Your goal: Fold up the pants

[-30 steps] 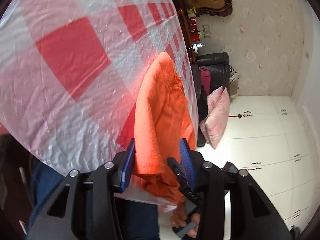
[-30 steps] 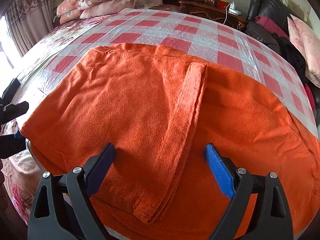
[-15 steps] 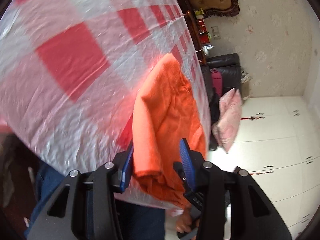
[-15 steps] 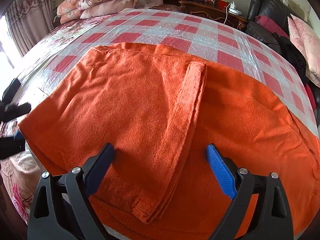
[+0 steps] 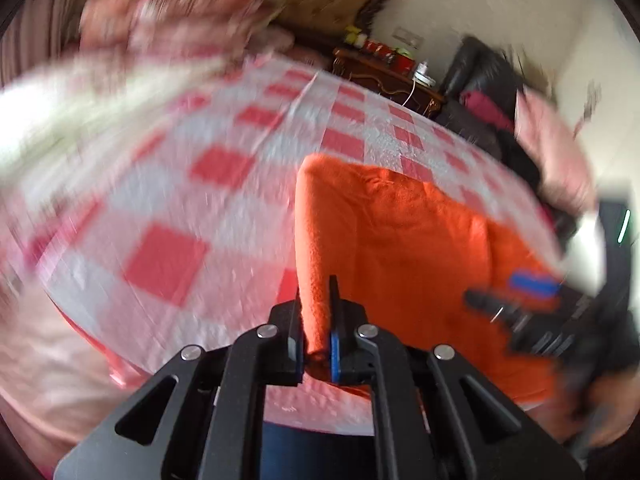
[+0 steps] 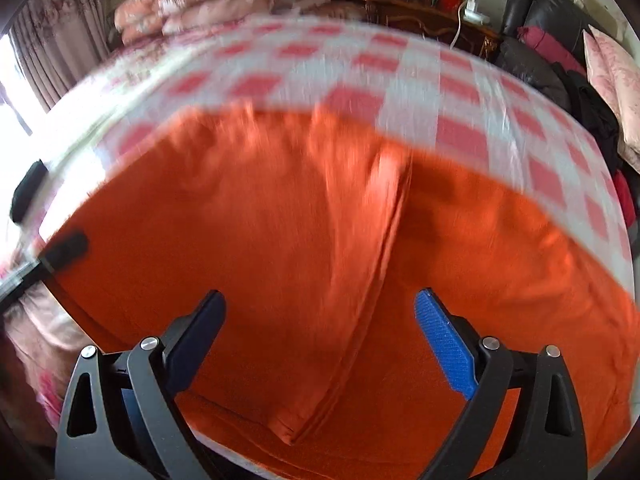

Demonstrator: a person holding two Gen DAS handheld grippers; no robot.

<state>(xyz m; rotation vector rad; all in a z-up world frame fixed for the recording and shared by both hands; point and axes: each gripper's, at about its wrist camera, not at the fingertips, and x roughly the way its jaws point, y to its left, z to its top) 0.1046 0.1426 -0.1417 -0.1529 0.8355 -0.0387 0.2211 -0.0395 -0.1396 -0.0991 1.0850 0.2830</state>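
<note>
pants (image 6: 280, 264): orange, fleecy, spread flat on the bed near its front edge; one leg looks laid over the other, hem pointing at us in the right wrist view. We reckon lying flat gives clean edges to lift for the next fold.
pinched edge (image 5: 316, 240): the pants' left side stands up as a ridge running into our left gripper. Raised bc it's being pulled off the bed, prob. to carry it across.
left gripper (image 5: 316, 344): jaws closing, cloth between them, pads look pressed onto the ridge. Narrow bite at the very edge, so the rest hangs free.
right gripper (image 6: 320, 344): jaws wide apart, nothing held, hovering over the overlapped leg hem near the front edge. We judge it's lined up to take a 2nd corner so the fold goes over even.
bed cover (image 6: 460, 136): red-and-white check sheet w/ a plastic-like sheen under the pants; looks smooth, so cloth should slide w/o snagging.
surroundings: pillows (image 6: 192, 4) at the head, dark wood cabinet (image 6: 432, 20) behind, piled clothes to the right, all well apart from the pants.
image quality: both views motion-blurred, fine seams unclear.
</note>
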